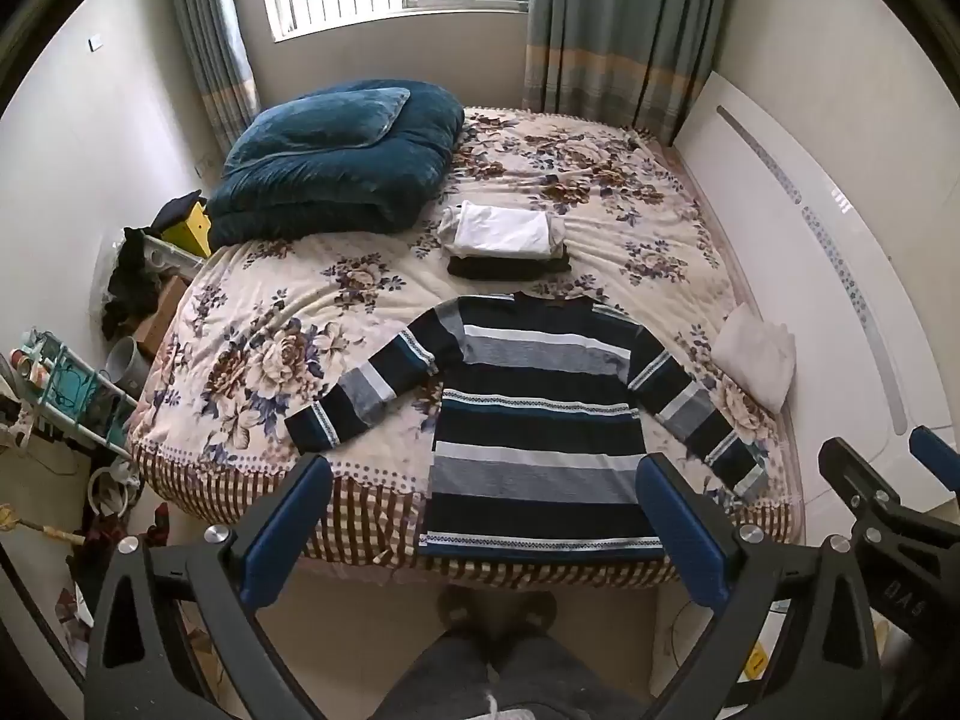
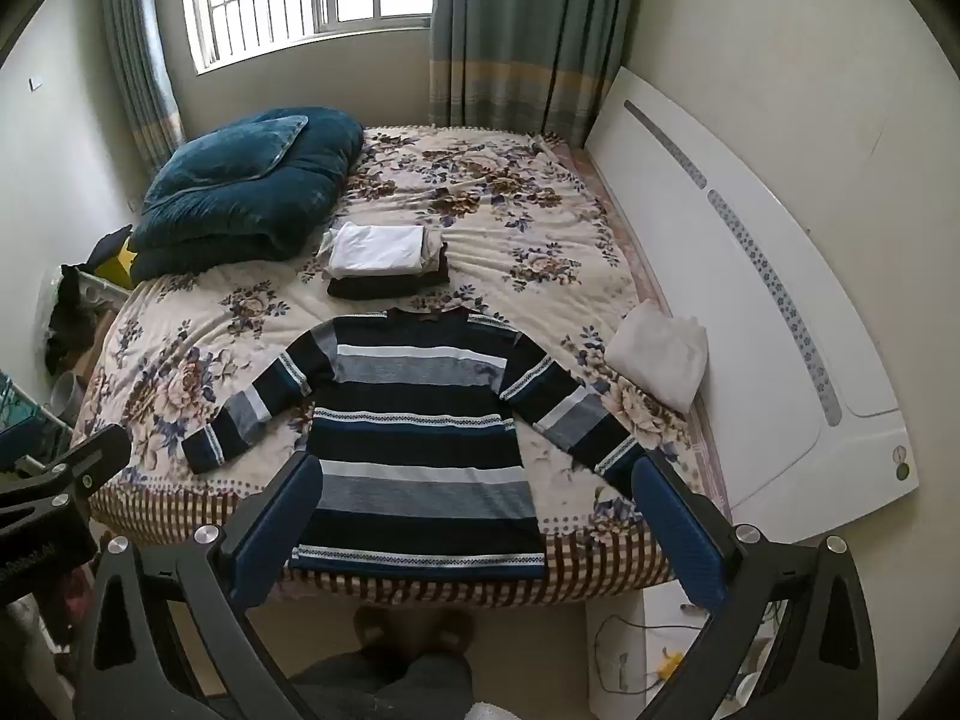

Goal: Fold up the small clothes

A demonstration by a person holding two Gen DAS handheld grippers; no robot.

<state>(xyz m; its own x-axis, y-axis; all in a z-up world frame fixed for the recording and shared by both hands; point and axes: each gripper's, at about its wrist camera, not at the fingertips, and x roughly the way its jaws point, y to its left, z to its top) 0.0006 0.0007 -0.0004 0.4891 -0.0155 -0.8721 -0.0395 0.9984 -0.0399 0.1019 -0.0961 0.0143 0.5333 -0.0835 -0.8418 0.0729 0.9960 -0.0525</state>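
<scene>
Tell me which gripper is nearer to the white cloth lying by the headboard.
Right. The right gripper hangs open over the foot of the bed, on the white cloth's side of the striped sweater. The left gripper, also open, sits farther toward the sweater's other side.

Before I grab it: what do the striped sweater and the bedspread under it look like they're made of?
Striped sweater: looks like a soft knit, probably wool or acrylic; matte, with woven-in pattern bands and a ribbed-looking hem. Bedspread: appears to be a plush, fleece-like blanket; fuzzy matte surface, printed flowers, soft ripples. Both likely slide and bunch easily. The exact fibre can't be told.
</scene>
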